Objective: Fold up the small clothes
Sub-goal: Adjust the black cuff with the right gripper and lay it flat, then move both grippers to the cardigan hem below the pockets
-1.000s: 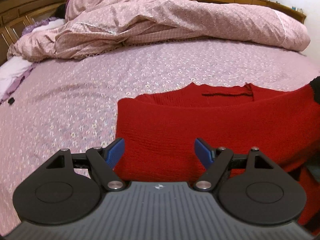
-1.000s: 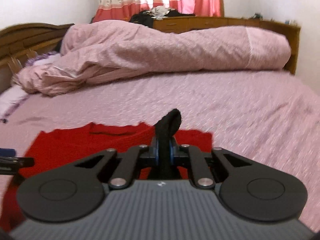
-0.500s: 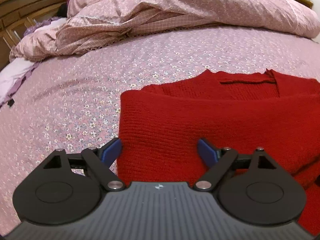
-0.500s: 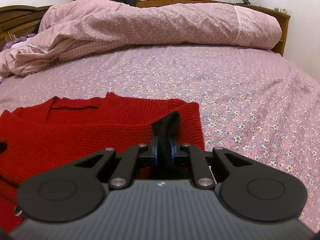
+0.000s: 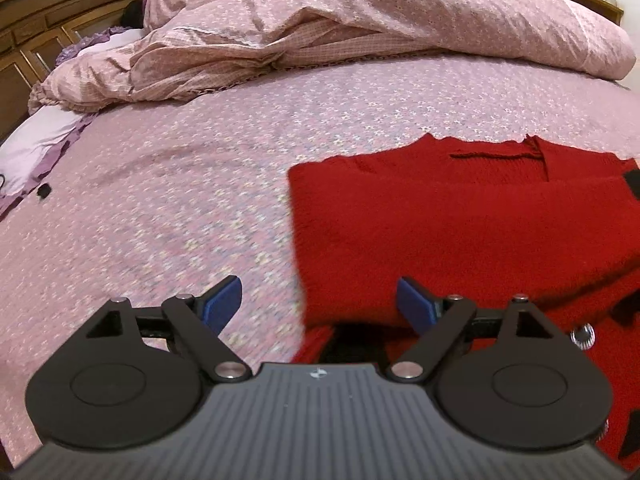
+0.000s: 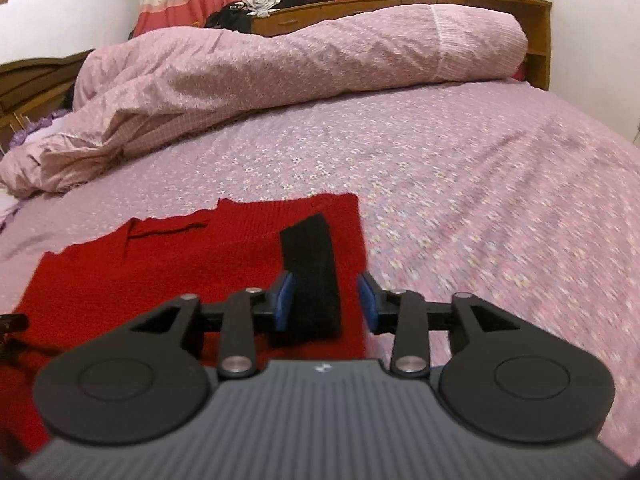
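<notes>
A red knitted sweater lies partly folded on the flowered bedspread, its neckline toward the far side. My left gripper stands wide open over the sweater's left edge, with nothing between its blue pads. In the right wrist view the sweater has a black cuff lying flat on its right part. My right gripper is opening; the cuff sits between the pads, close to the left pad and clear of the right one.
A bunched pink quilt runs along the far side of the bed. A wooden headboard and a pale pillow are at the left. A small black object lies on the bedspread. A wooden shelf stands behind.
My right gripper, shut on the black cuff a second ago, has come down and opened; the cuff now lies flat on the sweater. My left gripper has shifted left toward the sweater's edge.
</notes>
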